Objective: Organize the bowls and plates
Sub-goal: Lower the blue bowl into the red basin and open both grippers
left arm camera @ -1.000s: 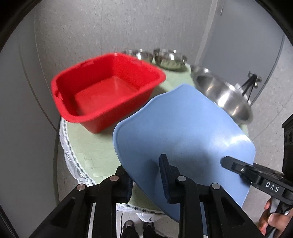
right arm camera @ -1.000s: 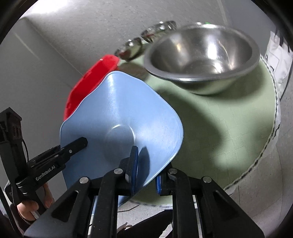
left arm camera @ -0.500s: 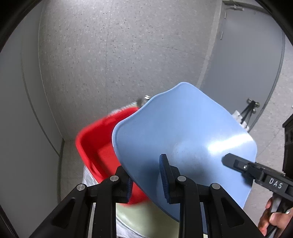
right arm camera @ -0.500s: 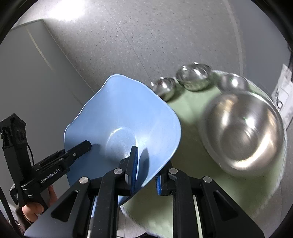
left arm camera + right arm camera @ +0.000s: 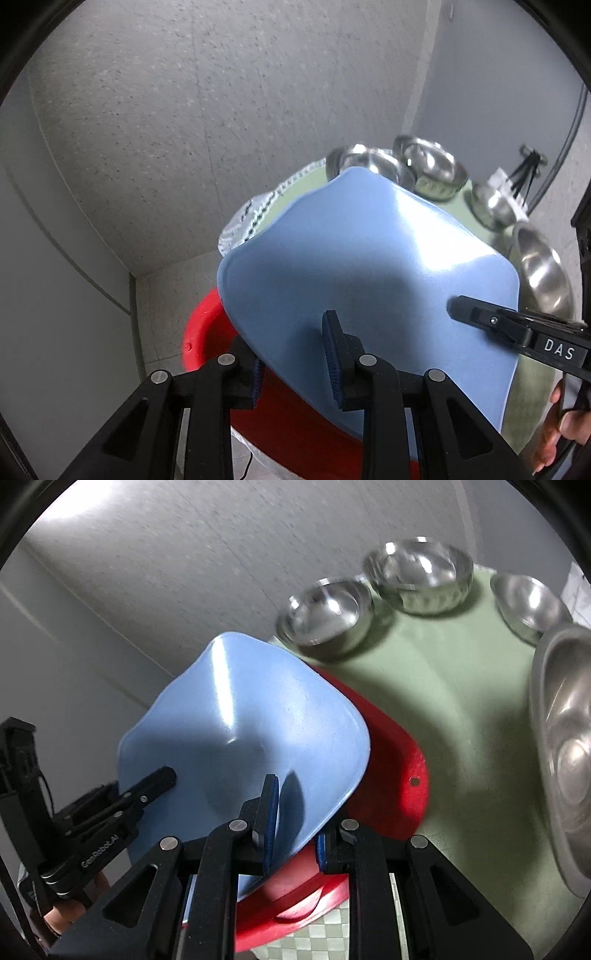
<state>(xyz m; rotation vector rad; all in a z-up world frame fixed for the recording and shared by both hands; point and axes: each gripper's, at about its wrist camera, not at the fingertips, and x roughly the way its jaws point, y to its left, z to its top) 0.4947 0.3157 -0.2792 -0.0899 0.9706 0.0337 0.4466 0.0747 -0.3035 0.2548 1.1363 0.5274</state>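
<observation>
Over the red tub (image 5: 391, 771) at the table's edge, both my jaws grip the tilted blue plate (image 5: 369, 280).

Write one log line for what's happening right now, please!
left gripper: shut on blue plate | right gripper: shut on blue plate | plate: tilted over red tub | metal bowls: on table

Left claw (image 5: 295, 363), right claw (image 5: 295, 829) clamped.
</observation>
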